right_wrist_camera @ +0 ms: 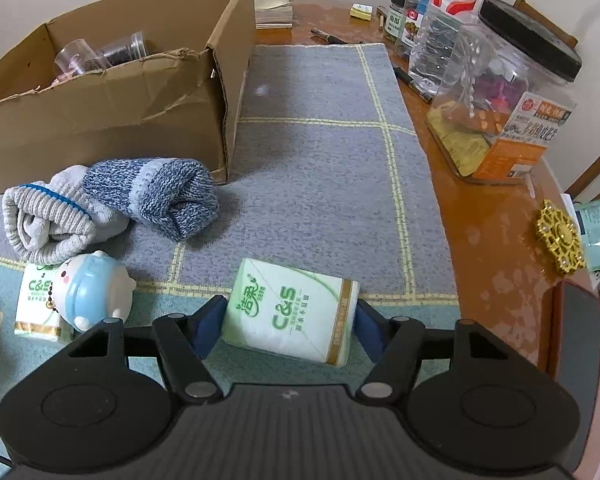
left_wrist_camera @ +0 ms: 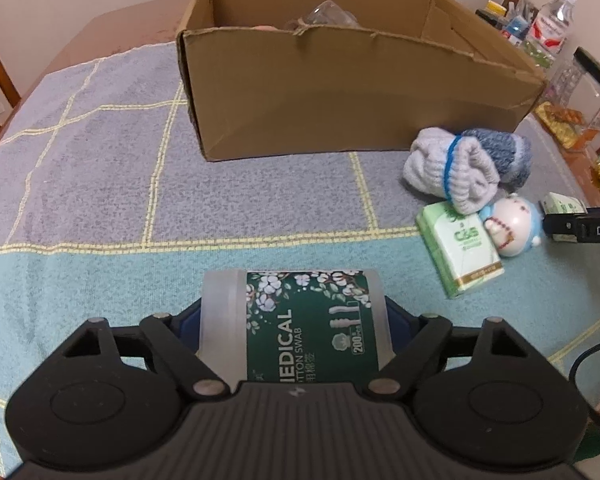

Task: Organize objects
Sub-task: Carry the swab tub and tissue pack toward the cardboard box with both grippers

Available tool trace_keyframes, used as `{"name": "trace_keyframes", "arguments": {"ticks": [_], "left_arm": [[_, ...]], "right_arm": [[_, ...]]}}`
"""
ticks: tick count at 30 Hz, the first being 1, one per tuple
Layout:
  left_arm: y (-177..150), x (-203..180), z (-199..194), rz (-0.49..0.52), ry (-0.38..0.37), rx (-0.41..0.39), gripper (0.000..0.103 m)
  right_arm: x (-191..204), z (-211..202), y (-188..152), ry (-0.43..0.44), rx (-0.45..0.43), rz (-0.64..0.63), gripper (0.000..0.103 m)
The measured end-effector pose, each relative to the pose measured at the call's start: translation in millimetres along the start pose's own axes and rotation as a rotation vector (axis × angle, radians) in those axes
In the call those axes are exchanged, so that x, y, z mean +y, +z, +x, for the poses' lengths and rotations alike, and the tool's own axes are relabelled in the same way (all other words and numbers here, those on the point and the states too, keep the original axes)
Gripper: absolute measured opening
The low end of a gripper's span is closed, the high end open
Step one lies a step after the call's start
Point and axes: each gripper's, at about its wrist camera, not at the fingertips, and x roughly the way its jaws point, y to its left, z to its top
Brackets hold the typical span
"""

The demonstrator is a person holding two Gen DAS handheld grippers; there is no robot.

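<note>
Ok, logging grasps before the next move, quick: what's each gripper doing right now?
Left gripper: closed on the cotton swab container.
Right gripper: closed on a tissue pack.

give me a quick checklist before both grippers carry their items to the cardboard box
1. Left gripper has the green-labelled cotton swab tub between its fingers: ok.
2. Right gripper has the green and white tissue pack between its fingers: ok, though the pack sits skewed.
3. Brown cardboard box open on top: ok.
4. Room inside the box: cannot tell; clear plastic containers already lie there.
5. Left path to the box over the checked cloth: ok.
6. Right path: not ok if kept low; the rolled grey and blue socks lie before the box.
</note>
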Motion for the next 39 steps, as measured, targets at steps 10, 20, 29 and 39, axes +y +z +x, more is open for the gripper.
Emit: {"name": "trace_keyframes", "arguments": {"ticks": [10,20,29,39], "left_arm": [[25.7,-3.3,-29.6,0.058,-0.051,-0.019,0.083],[86.9,-7.0,-70.3,0.137,-0.104,-0.108,0.083],[164.8,-14.1,-64.1,0.197,-0.109,-0.184,0.083],[245.6,-33.9,-7.5,0.230,-0.134,-0.184,0.083]], "right_arm": [[-4.9,-37.3,20.0,0.063,-0.014,-0.064,0.072],[16.7,-90.5,65.9,0.173,-0.131,-0.169,0.072],[50.5,-92.7,118.4,0.247,-0.220,-0.226,0.073],[77.0,-57.5,148.7,0.252,-0.196,-0.270,0.072]]}}
